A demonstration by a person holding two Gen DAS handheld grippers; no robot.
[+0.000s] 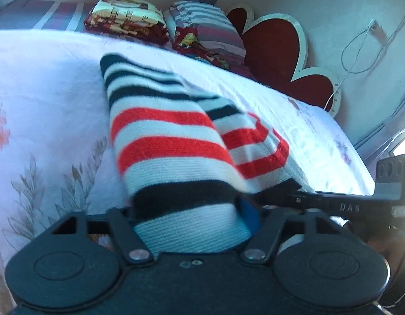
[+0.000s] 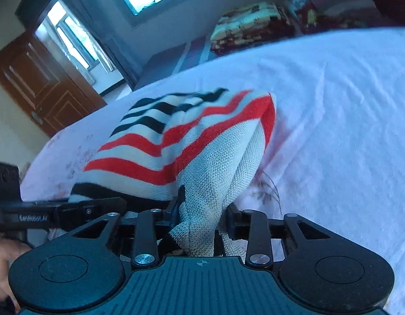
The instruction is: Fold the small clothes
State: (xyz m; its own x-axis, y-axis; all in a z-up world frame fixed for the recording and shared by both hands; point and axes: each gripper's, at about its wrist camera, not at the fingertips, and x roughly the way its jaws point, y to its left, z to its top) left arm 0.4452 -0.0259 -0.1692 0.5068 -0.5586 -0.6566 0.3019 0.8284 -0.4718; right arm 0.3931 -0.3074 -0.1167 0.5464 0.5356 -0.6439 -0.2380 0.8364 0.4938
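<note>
You've got the striped sweater [image 1: 171, 141] lifted at its near edge, the rest draped on the bed [image 1: 45, 84]. Left gripper [image 1: 192, 225]: jaws clamped on a bunched striped hem. Right gripper [image 2: 200, 228]: jaws narrow, pinching a grey knit fold. Risk: the two grippers sit nearly touching beside the sweater, so any swing could knock them together or drag the knit crooked. The thick bunch may slip from the left jaws if you pull hard. Beyond the sweater, folded blankets [image 1: 126, 18] and a red headboard [image 1: 276, 52] stand well apart; a cable [image 1: 360, 60] hangs past it. Nothing blocks the fold.
</note>
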